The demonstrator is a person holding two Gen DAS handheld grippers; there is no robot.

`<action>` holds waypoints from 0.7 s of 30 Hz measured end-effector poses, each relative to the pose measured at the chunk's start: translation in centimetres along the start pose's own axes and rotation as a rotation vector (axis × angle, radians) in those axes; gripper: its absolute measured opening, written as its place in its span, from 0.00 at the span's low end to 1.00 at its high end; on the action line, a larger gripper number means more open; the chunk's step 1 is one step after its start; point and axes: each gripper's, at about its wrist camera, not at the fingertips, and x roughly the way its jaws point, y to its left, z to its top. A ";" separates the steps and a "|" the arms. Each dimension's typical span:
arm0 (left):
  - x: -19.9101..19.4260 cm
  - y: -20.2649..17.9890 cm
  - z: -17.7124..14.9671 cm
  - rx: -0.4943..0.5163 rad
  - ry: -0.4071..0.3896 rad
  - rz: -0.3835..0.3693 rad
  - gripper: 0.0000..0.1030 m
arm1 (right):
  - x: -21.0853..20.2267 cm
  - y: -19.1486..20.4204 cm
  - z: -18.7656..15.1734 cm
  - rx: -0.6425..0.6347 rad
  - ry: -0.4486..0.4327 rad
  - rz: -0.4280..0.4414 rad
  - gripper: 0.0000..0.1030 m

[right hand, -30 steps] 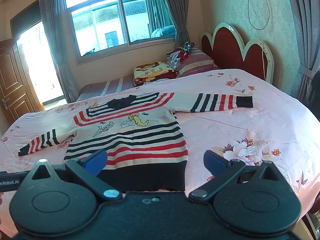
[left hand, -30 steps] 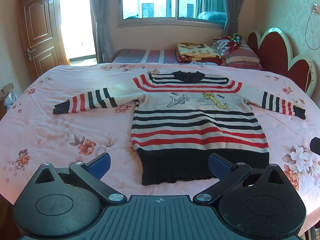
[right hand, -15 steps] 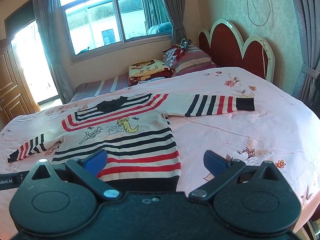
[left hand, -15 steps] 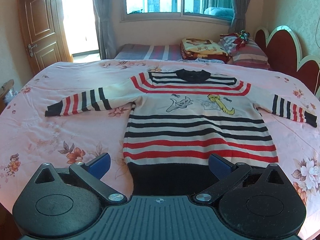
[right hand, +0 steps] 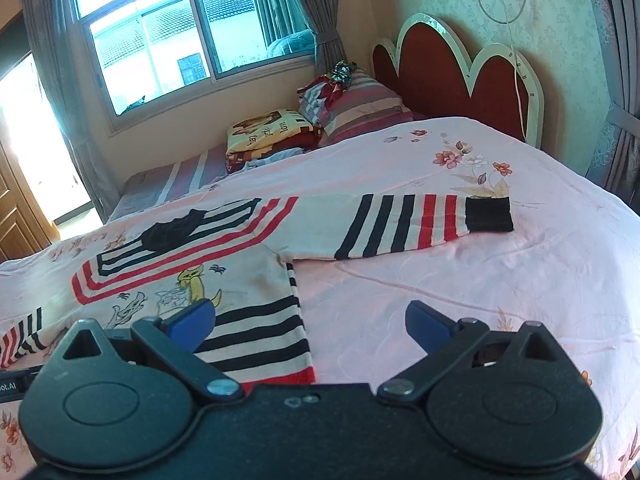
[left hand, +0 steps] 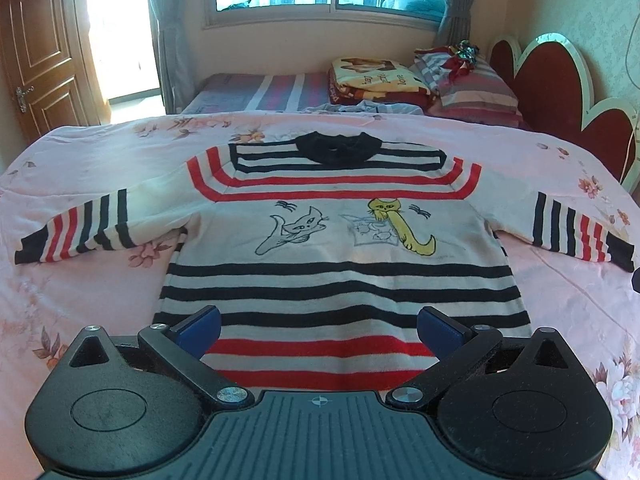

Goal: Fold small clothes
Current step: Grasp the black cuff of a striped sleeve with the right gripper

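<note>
A small striped sweater (left hand: 336, 248) with black, red and cream bands and two cat drawings lies flat, face up, sleeves spread, on the pink floral bed (left hand: 80, 288). My left gripper (left hand: 318, 326) is open and empty, just above the sweater's lower body. My right gripper (right hand: 310, 322) is open and empty, above the sweater's right side seam (right hand: 298, 304). The right sleeve (right hand: 404, 224) with its black cuff stretches away ahead of the right gripper. The sweater's hem is hidden under both grippers.
Folded blankets (left hand: 376, 80) and striped pillows (left hand: 472, 88) are stacked at the head of the bed by the red headboard (left hand: 560, 92). A window (right hand: 192, 40) and a wooden door (left hand: 36, 60) are beyond the bed.
Both grippers have moved forward and lower over the sweater; its hem has passed out of sight beneath them. The right gripper has shifted towards the right sleeve. Both stay open.
</note>
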 end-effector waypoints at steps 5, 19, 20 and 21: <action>2.7 -1.6 1.8 -0.019 0.006 0.018 1.00 | 3.3 -1.7 1.6 0.006 0.010 -0.019 0.97; 10.1 -5.9 4.5 0.003 0.062 0.056 1.00 | 13.3 -8.9 4.0 0.097 0.105 -0.110 0.76; 10.4 -6.0 4.6 0.002 0.061 0.061 1.00 | 14.0 -9.6 4.0 0.111 0.114 -0.118 0.76; 10.7 -6.2 4.7 0.004 0.056 0.067 1.00 | 14.8 -10.2 4.1 0.123 0.125 -0.128 0.74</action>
